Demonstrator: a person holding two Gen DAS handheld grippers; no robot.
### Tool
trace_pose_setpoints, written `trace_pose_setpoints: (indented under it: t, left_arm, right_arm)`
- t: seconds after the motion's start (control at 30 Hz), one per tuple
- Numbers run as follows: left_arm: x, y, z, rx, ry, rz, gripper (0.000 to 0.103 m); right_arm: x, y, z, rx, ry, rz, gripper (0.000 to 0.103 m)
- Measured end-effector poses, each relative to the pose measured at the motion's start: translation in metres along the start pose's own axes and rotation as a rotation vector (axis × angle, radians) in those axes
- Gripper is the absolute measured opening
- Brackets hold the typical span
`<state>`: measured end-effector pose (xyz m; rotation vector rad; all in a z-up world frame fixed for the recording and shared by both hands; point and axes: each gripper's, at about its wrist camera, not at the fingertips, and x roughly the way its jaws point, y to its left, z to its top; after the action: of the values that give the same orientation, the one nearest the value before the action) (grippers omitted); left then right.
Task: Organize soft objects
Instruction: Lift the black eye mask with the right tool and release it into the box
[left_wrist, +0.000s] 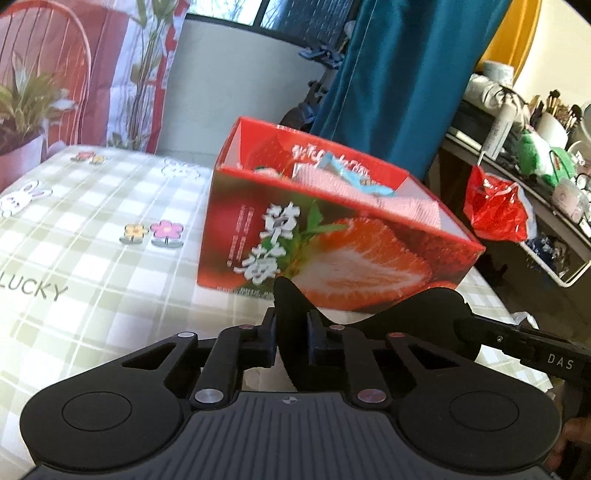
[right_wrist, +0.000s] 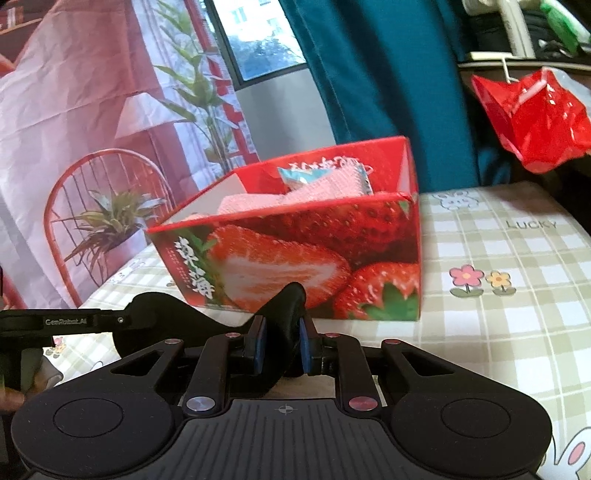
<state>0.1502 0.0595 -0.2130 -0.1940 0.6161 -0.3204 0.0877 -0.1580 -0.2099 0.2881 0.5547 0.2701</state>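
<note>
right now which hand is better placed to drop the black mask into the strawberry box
Right, narrowly. Both grippers are shut on the black mask, but the right gripper faces the strawberry box squarely, while from the left gripper the box sits off to the side.

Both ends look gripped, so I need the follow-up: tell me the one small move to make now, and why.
Probably lift both hands together and carry the black soft piece forward over the near wall of the strawberry box. The left gripper and right gripper each pinch one end, and the open box just ahead already holds pink cloths.
</note>
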Motion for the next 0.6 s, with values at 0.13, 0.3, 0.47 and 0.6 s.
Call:
trace_pose_setpoints:
  t: [0.13, 0.3, 0.47, 0.6]
  left_arm:
    - [-0.012, -0.004, 0.011, 0.023, -0.061, 0.003, 0.014]
    - [-0.028, -0.014, 0.037, 0.066, -0.147, -0.002, 0.014]
    - [-0.031, -0.031, 0.07, 0.137, -0.224, -0.004, 0.014]
    - [-0.021, -0.044, 0.093, 0.192, -0.274, 0.006, 0.014]
  right_arm:
    - [-0.009, 0.008, 0.009, -0.034, -0.042, 0.017, 0.013]
    - [-0.022, 0.014, 0.028, -0.062, -0.111, 0.032, 0.013]
    - [-0.029, 0.015, 0.057, -0.088, -0.172, 0.036, 0.013]
    - [-0.024, 0.015, 0.086, -0.112, -0.209, 0.027, 0.013]
